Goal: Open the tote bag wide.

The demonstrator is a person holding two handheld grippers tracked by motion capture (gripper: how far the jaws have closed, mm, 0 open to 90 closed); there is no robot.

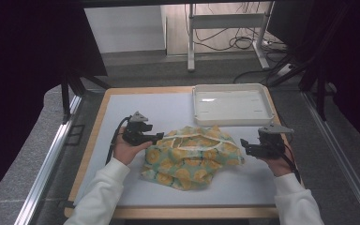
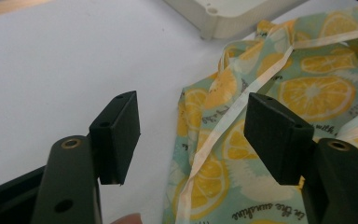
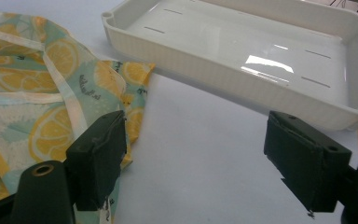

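My left hand-held gripper [image 1: 159, 136] is hanging wide open at the lemon-print cloth's [image 1: 192, 157] edge — I'm lining up a pinch — while my right hand-held gripper [image 1: 242, 142] is waiting open opposite.

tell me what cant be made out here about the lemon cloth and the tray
- Lemon-print cloth: crumpled in the high view, so its shape and underside are folded out of sight.
- Print lettering on it: cut off by the bottom edge in the left gripper view.
- White tray: far rim cropped in the right gripper view.
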